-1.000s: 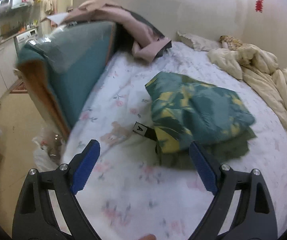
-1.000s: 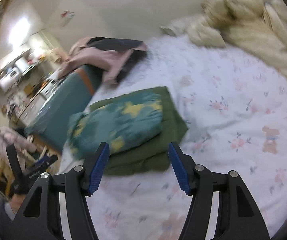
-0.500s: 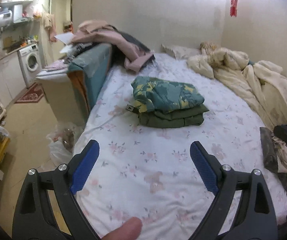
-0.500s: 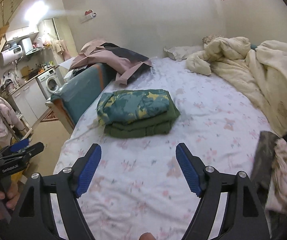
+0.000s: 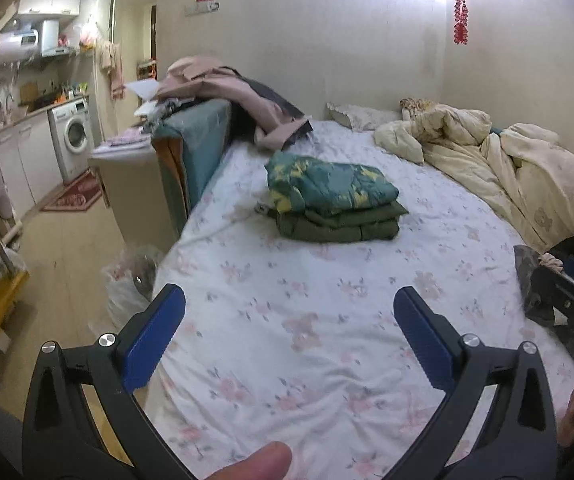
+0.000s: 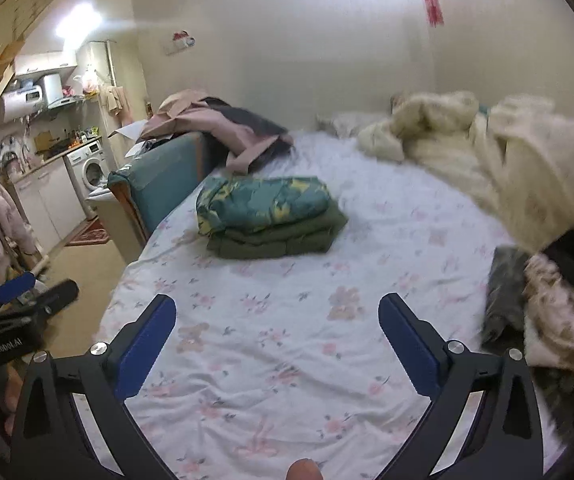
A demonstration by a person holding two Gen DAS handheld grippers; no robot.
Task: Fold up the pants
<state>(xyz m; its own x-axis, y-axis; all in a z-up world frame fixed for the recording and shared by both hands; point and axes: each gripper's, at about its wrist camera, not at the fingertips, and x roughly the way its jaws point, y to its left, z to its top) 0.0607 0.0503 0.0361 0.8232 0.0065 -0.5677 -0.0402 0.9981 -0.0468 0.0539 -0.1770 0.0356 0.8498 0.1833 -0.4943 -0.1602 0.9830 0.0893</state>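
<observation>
A folded stack lies on the floral bed sheet: teal and yellow patterned pants on top of olive green pants. The stack also shows in the right wrist view, with the olive pants beneath. My left gripper is open and empty, held well back from the stack over the near part of the bed. My right gripper is open and empty, also well back. A heap of unfolded clothes lies at the right edge of the bed.
A cream duvet is bunched along the bed's right side. A teal sofa with pink clothes stands to the left of the bed. A plastic bag sits on the floor. A washing machine stands at far left.
Both grippers have pulled back and up from the folded stack, which now lies far ahead. Both stay open. The clothes heap at the right has come into view.
</observation>
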